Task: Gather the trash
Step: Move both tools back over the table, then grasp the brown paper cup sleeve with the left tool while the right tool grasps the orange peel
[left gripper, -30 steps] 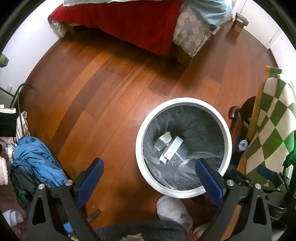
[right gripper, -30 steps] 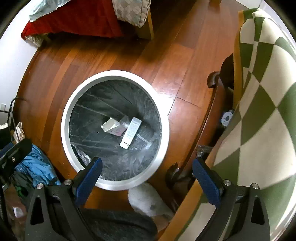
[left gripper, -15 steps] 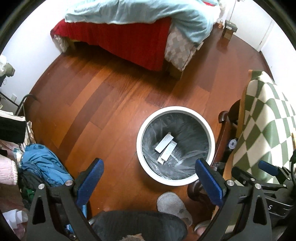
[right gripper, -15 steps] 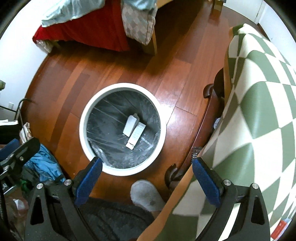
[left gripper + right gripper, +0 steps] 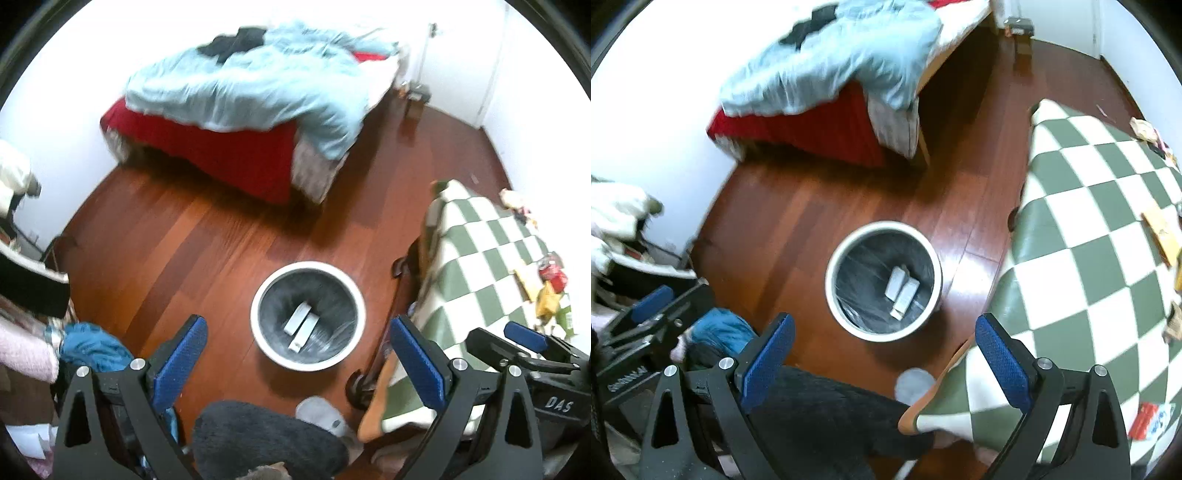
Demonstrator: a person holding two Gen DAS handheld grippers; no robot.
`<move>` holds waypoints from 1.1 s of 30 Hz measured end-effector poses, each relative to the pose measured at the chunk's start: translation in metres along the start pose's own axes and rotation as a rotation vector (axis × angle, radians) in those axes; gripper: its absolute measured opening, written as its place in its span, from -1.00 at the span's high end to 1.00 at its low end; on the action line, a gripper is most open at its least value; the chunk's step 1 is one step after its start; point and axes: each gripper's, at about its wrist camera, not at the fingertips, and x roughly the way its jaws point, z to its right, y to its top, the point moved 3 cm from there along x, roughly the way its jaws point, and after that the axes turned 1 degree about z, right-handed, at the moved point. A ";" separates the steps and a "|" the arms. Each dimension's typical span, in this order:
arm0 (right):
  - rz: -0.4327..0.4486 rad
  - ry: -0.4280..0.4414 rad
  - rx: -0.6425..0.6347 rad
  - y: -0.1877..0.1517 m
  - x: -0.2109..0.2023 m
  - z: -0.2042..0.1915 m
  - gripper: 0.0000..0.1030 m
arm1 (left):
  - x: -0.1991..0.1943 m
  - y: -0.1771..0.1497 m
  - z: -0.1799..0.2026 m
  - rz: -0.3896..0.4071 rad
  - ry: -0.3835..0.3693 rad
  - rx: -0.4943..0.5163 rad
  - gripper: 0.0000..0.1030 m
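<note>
A round white trash bin (image 5: 258, 332) (image 5: 833, 302) with a dark liner stands on the wood floor, far below both grippers. Two pale flat cartons (image 5: 301, 325) (image 5: 901, 288) lie at its bottom. My left gripper (image 5: 299, 354) is open and holds nothing, its blue pads wide apart. My right gripper (image 5: 884, 350) is likewise open with nothing between its fingers. On the green-and-white checkered cloth (image 5: 480, 266) (image 5: 1100, 236) lie a red can (image 5: 552, 271), yellow wrappers (image 5: 545, 299), a brown flat packet (image 5: 1161, 232) and a red-and-white wrapper (image 5: 1148, 421).
A bed (image 5: 236, 110) (image 5: 827, 81) with a light blue duvet and red sheet stands at the back. Blue clothing (image 5: 92, 347) (image 5: 720, 330) is heaped at the left. A person's dark trouser leg (image 5: 258, 439) and grey slipper (image 5: 325, 417) are at the bottom. White walls surround.
Both grippers have risen well above the bin, which now looks much smaller. The bed top and the trash on the checkered cloth have come into view. Both stay open.
</note>
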 end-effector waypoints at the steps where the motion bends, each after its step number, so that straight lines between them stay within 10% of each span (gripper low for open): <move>1: 0.018 0.006 0.016 -0.001 -0.015 0.007 -0.92 | -0.006 0.001 0.008 0.015 -0.008 0.009 -0.96; 6: 0.082 -0.027 0.140 -0.019 -0.079 0.074 -0.92 | -0.008 -0.005 0.083 0.036 -0.065 0.110 -0.96; 20: 0.103 -0.408 0.677 -0.136 -0.158 0.422 -0.92 | 0.094 -0.090 0.375 -0.265 -0.278 0.426 -0.96; 29: 0.098 -0.399 0.830 -0.163 -0.148 0.528 -0.64 | 0.142 -0.110 0.488 -0.390 -0.365 0.527 -0.92; 33: 0.107 -0.391 0.825 -0.154 -0.135 0.541 -0.64 | 0.157 -0.113 0.507 -0.392 -0.345 0.567 -0.51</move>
